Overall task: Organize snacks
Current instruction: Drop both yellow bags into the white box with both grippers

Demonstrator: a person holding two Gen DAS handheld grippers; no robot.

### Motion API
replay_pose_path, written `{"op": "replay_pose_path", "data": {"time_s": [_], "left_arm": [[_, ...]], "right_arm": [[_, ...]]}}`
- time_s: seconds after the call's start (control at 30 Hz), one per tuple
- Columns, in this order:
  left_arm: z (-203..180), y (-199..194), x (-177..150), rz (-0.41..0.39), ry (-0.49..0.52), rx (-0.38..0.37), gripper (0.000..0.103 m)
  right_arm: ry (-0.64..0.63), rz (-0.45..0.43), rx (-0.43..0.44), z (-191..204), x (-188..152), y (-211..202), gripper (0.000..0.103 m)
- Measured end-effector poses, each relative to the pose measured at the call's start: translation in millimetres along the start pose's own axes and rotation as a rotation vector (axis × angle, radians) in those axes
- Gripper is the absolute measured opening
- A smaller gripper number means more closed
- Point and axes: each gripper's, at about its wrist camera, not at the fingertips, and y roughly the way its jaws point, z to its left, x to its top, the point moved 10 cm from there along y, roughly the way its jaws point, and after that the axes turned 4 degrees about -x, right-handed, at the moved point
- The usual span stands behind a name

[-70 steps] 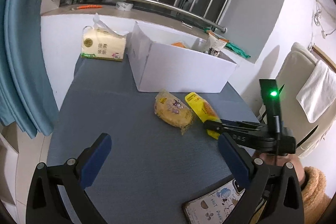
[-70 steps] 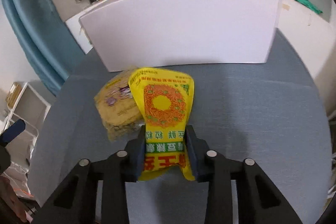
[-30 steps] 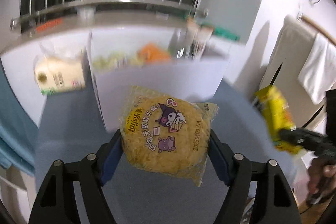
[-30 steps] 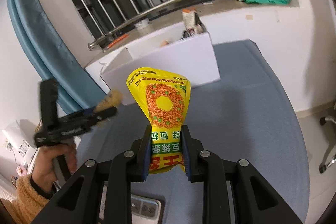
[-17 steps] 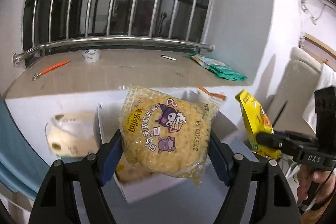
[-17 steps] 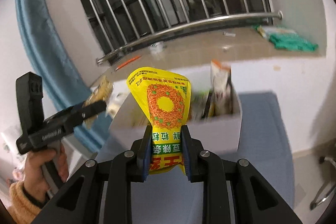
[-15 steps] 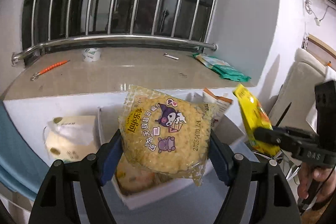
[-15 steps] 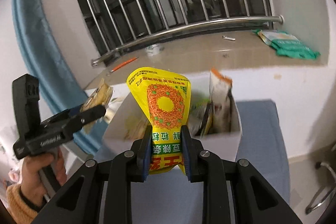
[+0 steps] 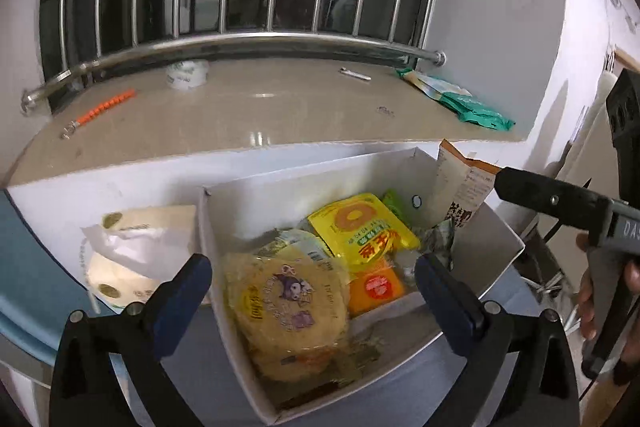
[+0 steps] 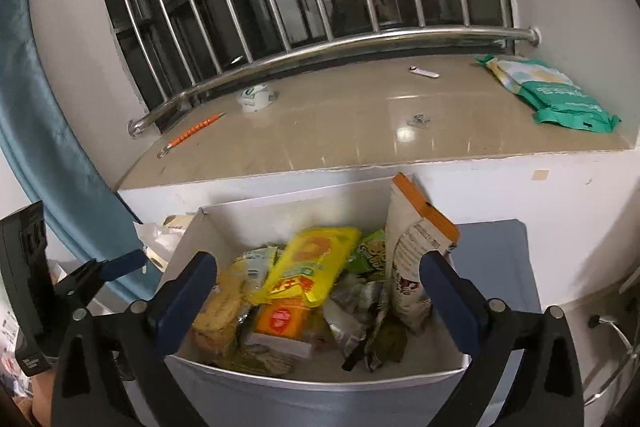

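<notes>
Both grippers hover above the white cardboard box (image 9: pixel 500 227) (image 10: pixel 320 391), jaws wide and still opening, nothing pressed between the pads. Below my left gripper (image 9: pixel 312 283) the round yellow chips packet (image 9: pixel 284 311) lies loose in the box's near left corner. Under my right gripper (image 10: pixel 318 287) the yellow noodle-snack pouch (image 10: pixel 308 267) (image 9: pixel 360 227) rests, blurred, on other packets. The box also holds an orange packet (image 10: pixel 284 319), green packets and a tall white-and-orange bag (image 10: pixel 412 247) leaning at its right end. The right gripper (image 9: pixel 560 203) shows at the left wrist view's right edge.
A tissue pack (image 9: pixel 128 267) stands left of the box on the blue-grey table (image 10: pixel 496 267). Behind runs a beige windowsill (image 10: pixel 360 131) with a tape roll, an orange tool and a green pouch (image 10: pixel 560 95), under a steel rail and bars. A blue curtain (image 10: pixel 40 147) hangs left.
Both grippers moved over the box and opened. The chips packet left the left jaws and the yellow pouch left the right jaws; both now lie inside the box.
</notes>
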Motion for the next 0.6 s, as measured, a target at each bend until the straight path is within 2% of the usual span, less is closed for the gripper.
{"op": "replay_pose_path", "data": {"time_s": [0.07,0.13,0.27,0.4,0.47,0.6], "left_arm": [[-4,-13,1,-0.041,0.019,-0.001,0.103],[-9,-31,4,-0.084,0.04,0.046,0.103],[-22,-64,6,-0.17,0.069,0.075,0.103],[-33,-89,-8,-0.184,0.054,0.094,0.103],[-39,-99,-20,-0.157,0.042,0.08,0.103],[-51,-128,-38,-0.154,0.011,0.04,0.103]], "right_arm": [[0.002,-0.019,0.0,-1,-1,-7,0.103],[-0.014,-0.032,-0.007,1,-2,-11,0.103],[-0.098,-0.089,-0.029,13,-5,-34,0.103],[-0.162,-0.126,-0.067,26,-14,-58,0.103],[-0.194,-0.14,-0.081,33,-21,-73,0.103],[-0.214,-0.146,-0.002,50,-41,-107,0.103]]}}
